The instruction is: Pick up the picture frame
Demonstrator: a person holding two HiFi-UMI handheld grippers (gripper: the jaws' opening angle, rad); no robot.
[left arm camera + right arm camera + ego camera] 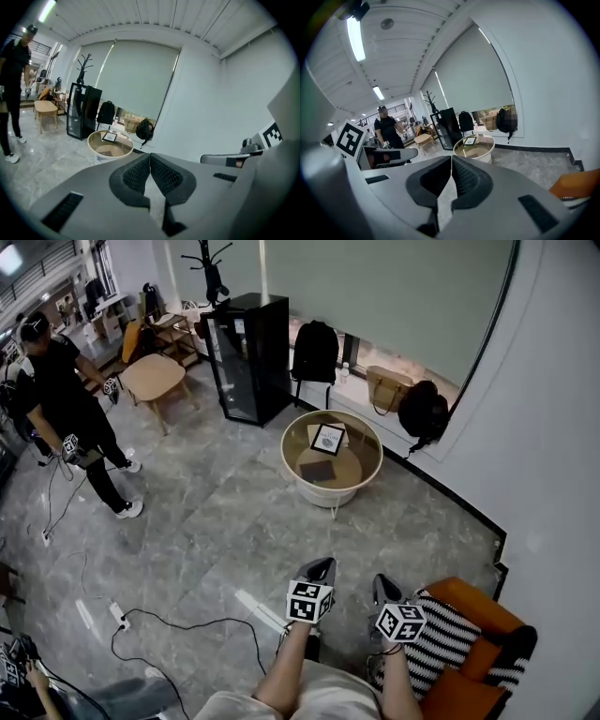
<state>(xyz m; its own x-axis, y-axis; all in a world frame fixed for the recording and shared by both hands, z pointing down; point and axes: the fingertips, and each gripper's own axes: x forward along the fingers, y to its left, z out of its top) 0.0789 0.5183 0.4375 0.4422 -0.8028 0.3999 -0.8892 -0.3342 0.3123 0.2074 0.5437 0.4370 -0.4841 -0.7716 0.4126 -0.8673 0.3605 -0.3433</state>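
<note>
I'm in an office lounge dressed up as a sitting room. It has a grey stone-look floor (225, 521), a round glass-topped worktop (319, 491), an orange armchair (469, 610) with a striped cushion (450, 638), a black glass-fronted cabinet (248, 357) and a coat stand (214, 273) by a wide roller blind (375, 287). Strip lights (355, 40) run overhead, a power strip (118, 615) lies loose, and another person (66, 399) stands trailing cables.

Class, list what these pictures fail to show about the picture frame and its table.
- Head view: picture frame, too small to read.
- Head view: dark flat thing beside it, too small to identify.
- Left gripper view: legs of round table hidden by left gripper.
</note>
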